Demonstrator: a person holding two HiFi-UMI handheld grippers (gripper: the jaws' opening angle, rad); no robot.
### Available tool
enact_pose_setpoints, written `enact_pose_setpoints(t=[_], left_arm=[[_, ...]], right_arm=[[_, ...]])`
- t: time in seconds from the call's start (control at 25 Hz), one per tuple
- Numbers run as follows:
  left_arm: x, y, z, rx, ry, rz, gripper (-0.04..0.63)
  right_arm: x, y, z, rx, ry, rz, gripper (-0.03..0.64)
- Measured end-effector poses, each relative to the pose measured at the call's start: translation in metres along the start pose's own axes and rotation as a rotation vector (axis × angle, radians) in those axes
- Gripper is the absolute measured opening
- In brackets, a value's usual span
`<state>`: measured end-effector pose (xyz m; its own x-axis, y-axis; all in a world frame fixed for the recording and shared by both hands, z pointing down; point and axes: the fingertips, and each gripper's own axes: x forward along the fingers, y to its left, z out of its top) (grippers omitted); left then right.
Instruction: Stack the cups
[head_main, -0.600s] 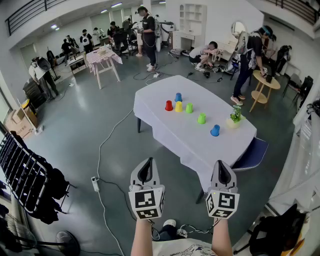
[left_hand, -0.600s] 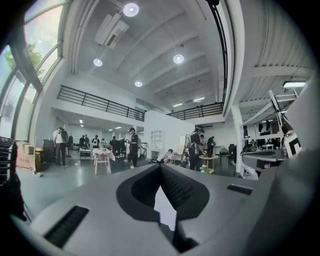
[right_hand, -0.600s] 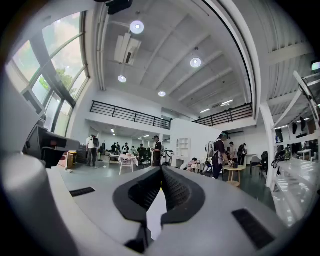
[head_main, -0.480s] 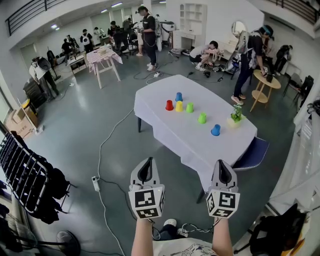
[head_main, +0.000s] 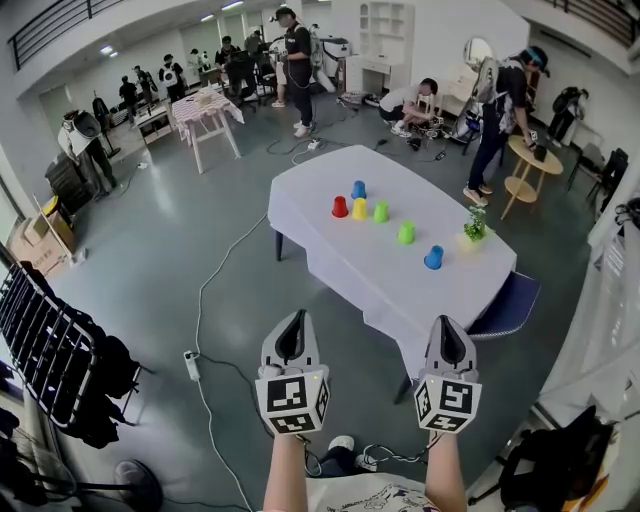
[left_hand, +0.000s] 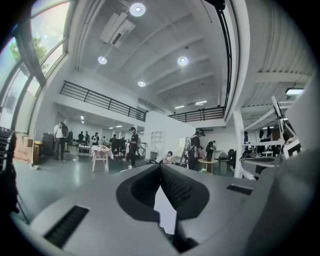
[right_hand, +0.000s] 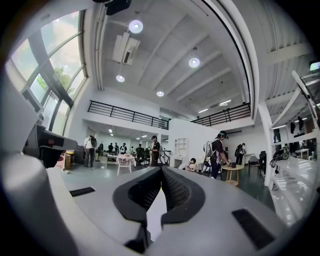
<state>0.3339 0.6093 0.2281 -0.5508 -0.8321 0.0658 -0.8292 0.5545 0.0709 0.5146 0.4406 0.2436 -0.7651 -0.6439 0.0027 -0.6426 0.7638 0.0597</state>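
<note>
Several upturned cups stand on a white-clothed table (head_main: 330, 255) ahead: a red cup (head_main: 340, 207), a blue cup (head_main: 358, 190), a yellow cup (head_main: 360, 209), two green cups (head_main: 381, 212) (head_main: 405, 233) and another blue cup (head_main: 433, 258). My left gripper (head_main: 295, 323) and right gripper (head_main: 446, 327) are held low in front of me, well short of the table, both shut and empty. In the left gripper view the left gripper (left_hand: 161, 167) points level across the hall, as the right gripper (right_hand: 161, 171) does in the right gripper view.
A small potted plant (head_main: 474, 226) stands at the table's right end. A blue chair (head_main: 505, 306) is tucked at the near right corner. A white cable and power strip (head_main: 190, 366) lie on the floor to my left. Several people stand in the hall; a black rack (head_main: 50, 350) is at far left.
The table and cups have shifted very slightly in the head view. Both grippers stay shut in the same place.
</note>
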Motion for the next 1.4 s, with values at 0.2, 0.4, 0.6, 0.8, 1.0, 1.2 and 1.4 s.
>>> enact_pose_setpoints(t=[0.2, 0.4, 0.6, 0.8, 1.0, 1.2, 1.4], left_arm=[[0.018, 0.011, -0.001, -0.047, 0.005, -0.041, 0.089], [0.038, 0.027, -0.003, -0.060, 0.001, -0.058, 0.291], [0.056, 0.043, -0.008, -0.053, 0.012, -0.069, 0.305], [0.079, 0.057, -0.012, -0.060, 0.020, -0.070, 0.305], [0.112, 0.071, -0.013, -0.076, 0.013, -0.050, 0.305], [0.166, 0.080, -0.020, -0.076, 0.021, -0.042, 0.311], [0.237, 0.091, -0.028, -0.071, 0.042, -0.045, 0.310]], right_arm=[[0.016, 0.005, -0.001, 0.015, -0.009, -0.006, 0.063], [0.037, 0.015, -0.003, 0.047, -0.005, 0.002, 0.253], [0.054, 0.022, -0.007, 0.037, 0.000, -0.005, 0.307], [0.077, 0.026, -0.014, 0.018, 0.014, -0.006, 0.337], [0.110, 0.028, -0.022, 0.019, 0.035, 0.005, 0.337], [0.168, 0.022, -0.034, -0.002, 0.047, 0.024, 0.347], [0.241, 0.012, -0.048, 0.009, 0.059, 0.028, 0.348]])
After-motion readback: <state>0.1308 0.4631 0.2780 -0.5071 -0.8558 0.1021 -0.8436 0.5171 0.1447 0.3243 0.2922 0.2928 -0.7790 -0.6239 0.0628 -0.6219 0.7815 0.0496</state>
